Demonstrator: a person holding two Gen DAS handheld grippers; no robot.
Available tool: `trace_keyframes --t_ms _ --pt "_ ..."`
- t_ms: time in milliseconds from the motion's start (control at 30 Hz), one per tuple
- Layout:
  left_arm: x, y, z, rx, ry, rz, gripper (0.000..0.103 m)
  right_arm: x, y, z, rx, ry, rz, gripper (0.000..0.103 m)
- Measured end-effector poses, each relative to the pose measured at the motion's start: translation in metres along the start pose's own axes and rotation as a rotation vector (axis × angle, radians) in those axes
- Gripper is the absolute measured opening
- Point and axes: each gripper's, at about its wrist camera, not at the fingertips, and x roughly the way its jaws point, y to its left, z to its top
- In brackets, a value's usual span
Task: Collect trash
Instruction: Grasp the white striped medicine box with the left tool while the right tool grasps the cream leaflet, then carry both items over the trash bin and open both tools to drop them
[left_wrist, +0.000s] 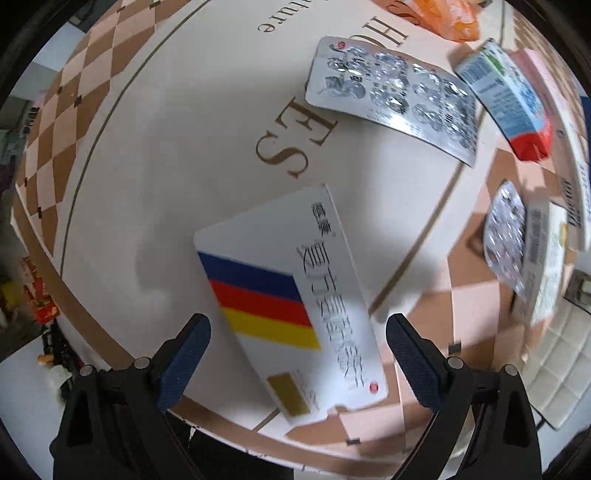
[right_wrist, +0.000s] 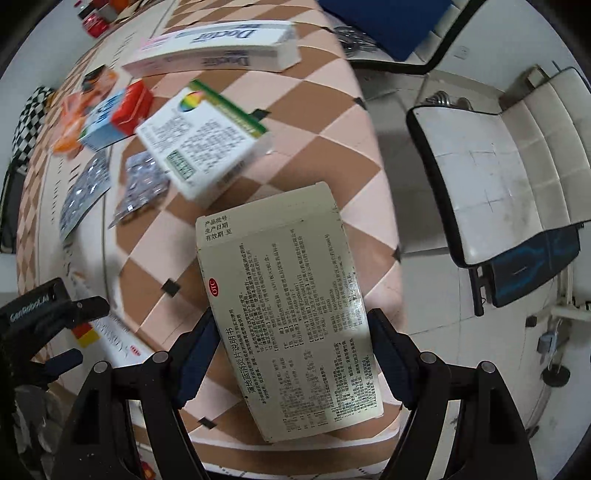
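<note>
Left tongs (left_wrist: 297, 341) spread apart above the striped box (left_wrist: 291, 306) on the table (left_wrist: 155, 147); right tongs (right_wrist: 293, 349) clamped on the beige box (right_wrist: 291, 314).

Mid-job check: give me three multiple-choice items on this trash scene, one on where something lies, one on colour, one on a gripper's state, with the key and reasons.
1. Where is the striped medicine box relative to the left gripper?
A. Between its spread fingers, on the table
B. Lifted clear of the table
C. Far off beside the orange wrapper

2. Which stripe colours does that box bear?
A. Green, white, black
B. Blue, red, yellow
C. Pink, brown, grey

3. What is the right gripper doing?
A. Open above bare floor
B. Shut on a blister pack
C. Shut on the printed beige box

Key: 1 A, the box lies flat on the table with a gap to each finger. 2 B, three bands show on its face. 3 C, both fingers press the box's sides.
</note>
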Motion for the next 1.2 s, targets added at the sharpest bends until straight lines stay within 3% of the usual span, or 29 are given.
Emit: trace_keyframes --t_ms 33,133,200,300,433,500,767,1100,1200 --pt "0.001 -0.002 0.002 -0.011 -0.007 0.006 0.096 0.003 0.002 0.005 0.001 0.002 -0.001 0.081" --pt "0.002 0.004 0.008 -0.014 -0.024 -0.008 0.08 0.009 0.006 0.009 -0.003 0.009 0.002 0.081" --pt "-0.002 -0.002 0.01 0.024 -0.04 0.017 0.079 0.011 0.009 0.007 -0.018 0.015 0.007 0.081" --pt "-0.006 -0.006 0.006 0.155 -0.081 0.068 0.079 0.013 0.02 0.004 -0.049 0.035 0.014 0.081" --pt "-0.006 0.002 -0.011 0.41 -0.102 0.134 0.079 0.019 0.035 -0.009 -0.1 0.08 0.014 0.081" --pt "0.0 0.011 -0.018 0.459 -0.082 0.141 0.079 0.026 0.041 -0.015 -0.129 0.109 0.005 0.081" --pt "0.014 0.048 -0.008 0.306 -0.017 0.033 0.082 0.039 0.046 -0.021 -0.178 0.154 -0.027 0.083" --pt "0.012 0.065 -0.025 0.296 -0.027 0.031 0.081 0.042 0.063 -0.026 -0.22 0.142 -0.073 0.084" --pt "0.0 0.063 -0.035 0.309 -0.045 0.032 0.074 0.038 0.073 -0.034 -0.255 0.122 -0.092 0.084"
